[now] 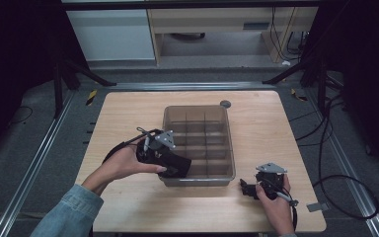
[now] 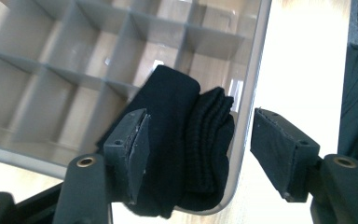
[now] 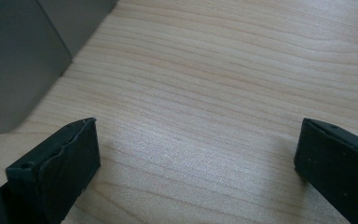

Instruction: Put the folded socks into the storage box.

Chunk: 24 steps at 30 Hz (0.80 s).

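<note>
Two tongs: both released
Left tongs [image 2: 198, 154]: astride black sock roll [image 2: 186, 144] (corner compartment, divided bin [image 2: 249, 88])
Right tongs [image 3: 198, 163]: over bare bench [image 3: 223, 84]

Right tool [image 3: 196, 163] jaws wide apart, bare wooden table [image 3: 223, 84], grey bin corner [image 3: 18, 60]

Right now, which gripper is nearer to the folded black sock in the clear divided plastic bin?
Left. The left gripper has its open jaws either side of the folded black sock at the bin's near corner; the right gripper rests on the wooden table beside the bin.
</note>
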### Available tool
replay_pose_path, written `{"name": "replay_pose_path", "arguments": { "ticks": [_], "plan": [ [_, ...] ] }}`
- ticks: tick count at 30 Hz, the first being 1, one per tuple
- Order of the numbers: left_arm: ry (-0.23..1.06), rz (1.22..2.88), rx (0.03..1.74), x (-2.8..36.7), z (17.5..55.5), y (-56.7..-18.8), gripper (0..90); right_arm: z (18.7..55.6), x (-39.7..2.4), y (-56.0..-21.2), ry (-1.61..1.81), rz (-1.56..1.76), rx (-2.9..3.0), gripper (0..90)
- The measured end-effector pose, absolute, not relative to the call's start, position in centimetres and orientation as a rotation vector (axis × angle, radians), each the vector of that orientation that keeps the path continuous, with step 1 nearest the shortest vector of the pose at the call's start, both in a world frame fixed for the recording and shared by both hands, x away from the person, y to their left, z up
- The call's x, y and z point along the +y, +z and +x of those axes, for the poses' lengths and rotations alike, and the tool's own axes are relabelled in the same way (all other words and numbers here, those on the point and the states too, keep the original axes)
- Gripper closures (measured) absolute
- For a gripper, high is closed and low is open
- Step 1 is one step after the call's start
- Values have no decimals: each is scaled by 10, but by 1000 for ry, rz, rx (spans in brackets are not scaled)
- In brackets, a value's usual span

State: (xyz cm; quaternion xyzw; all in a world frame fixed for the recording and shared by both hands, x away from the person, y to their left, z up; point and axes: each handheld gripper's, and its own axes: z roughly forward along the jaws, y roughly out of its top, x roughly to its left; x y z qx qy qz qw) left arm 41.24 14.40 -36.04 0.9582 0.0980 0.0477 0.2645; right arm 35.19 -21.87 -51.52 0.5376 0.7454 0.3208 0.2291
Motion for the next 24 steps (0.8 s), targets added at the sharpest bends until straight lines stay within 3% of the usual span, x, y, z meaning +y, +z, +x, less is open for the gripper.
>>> {"name": "replay_pose_path", "arguments": {
  "ticks": [10, 24],
  "plan": [
    [132, 2637, 223, 137, 432, -351, 742, 352, -219, -515, 883, 1480, 2052, 3],
    [124, 2734, 199, 118, 449, -373, 899, 352, -219, -516, 880, 1470, 2056, 4]
  ]
}}
